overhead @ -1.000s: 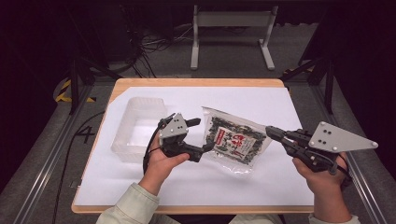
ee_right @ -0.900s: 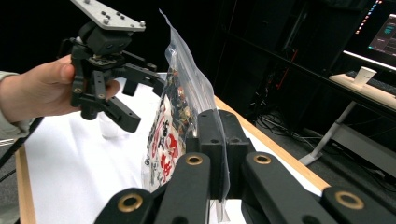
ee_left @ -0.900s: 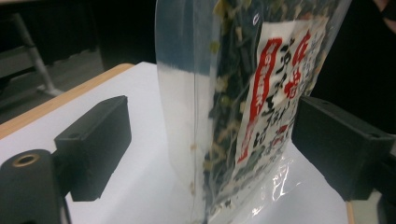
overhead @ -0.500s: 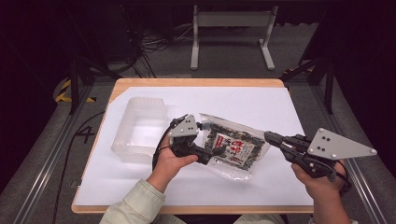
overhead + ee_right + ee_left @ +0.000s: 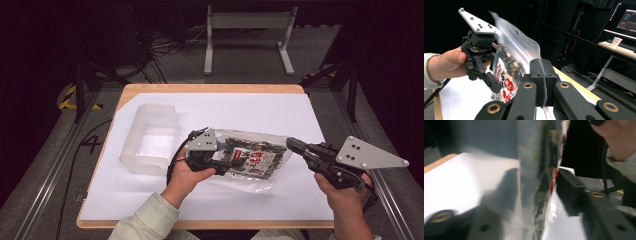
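The clear snack bag [image 5: 252,159], printed in red and white and filled with dark dried pieces, is held between the two grippers above the white surface [image 5: 280,112], right of the middle as seen from the high view. The right gripper [image 5: 291,144] is clenched on the bag's right edge; in the right gripper view its jaws meet tightly on the thin plastic seam [image 5: 543,82], with the bag rising away from them. The left gripper [image 5: 226,164] is at the bag's left end. Its jaws have just been closing, and the bag stands edge-on between them in the left gripper view [image 5: 541,182]. The right-hand jaw lies against the printed face; the other jaw is blurred, so a firm clamp on that side cannot be confirmed. An empty translucent plastic container [image 5: 150,137] stands on the surface to the left of the left gripper, apart from the bag.
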The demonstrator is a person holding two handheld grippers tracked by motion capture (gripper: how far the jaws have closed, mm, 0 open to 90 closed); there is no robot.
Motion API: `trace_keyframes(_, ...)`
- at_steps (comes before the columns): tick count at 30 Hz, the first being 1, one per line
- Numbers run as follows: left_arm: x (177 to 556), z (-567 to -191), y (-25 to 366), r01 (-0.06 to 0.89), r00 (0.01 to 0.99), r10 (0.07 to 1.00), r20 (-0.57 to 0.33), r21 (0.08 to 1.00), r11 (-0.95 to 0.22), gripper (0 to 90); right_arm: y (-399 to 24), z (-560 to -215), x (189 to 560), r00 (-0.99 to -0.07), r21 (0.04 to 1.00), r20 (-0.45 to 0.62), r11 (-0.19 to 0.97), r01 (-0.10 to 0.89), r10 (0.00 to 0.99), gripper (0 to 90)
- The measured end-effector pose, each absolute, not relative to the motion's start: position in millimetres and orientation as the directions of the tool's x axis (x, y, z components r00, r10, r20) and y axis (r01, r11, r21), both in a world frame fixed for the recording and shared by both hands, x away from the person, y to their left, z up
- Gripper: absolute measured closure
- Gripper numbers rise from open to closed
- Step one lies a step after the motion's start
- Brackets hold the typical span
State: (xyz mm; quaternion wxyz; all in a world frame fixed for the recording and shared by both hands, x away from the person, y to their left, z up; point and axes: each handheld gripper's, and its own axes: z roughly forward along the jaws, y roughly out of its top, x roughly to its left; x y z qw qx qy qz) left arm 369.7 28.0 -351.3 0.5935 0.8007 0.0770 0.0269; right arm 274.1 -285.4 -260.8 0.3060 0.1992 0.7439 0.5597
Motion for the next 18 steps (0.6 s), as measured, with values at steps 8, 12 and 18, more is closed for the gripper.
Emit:
trace_keyframes(8, 362.9, -348.9, 25.8, 0.063, 0.993, 0.112, -0.03, 0.95, -0.306, 69.6, -289.3, -261.7, 276.5, -0.716, 0.959, -0.224, 0.282, -0.04, 0.662, 90.0)
trace_keyframes(12, 362.1, -348.2, 26.5, 0.07, 0.993, 0.109, -0.038, 0.948, -0.311, 70.6, -288.5, -261.8, 276.5, -0.706, 0.956, -0.235, 0.288, -0.046, 0.668, 89.0)
trace_keyframes(18, 361.6, -347.1, 27.8, 0.068, 0.993, 0.112, -0.034, 0.947, -0.313, 72.0, -289.2, -262.1, 279.7, -0.702, 0.961, -0.215, 0.275, -0.027, 0.679, 77.9)
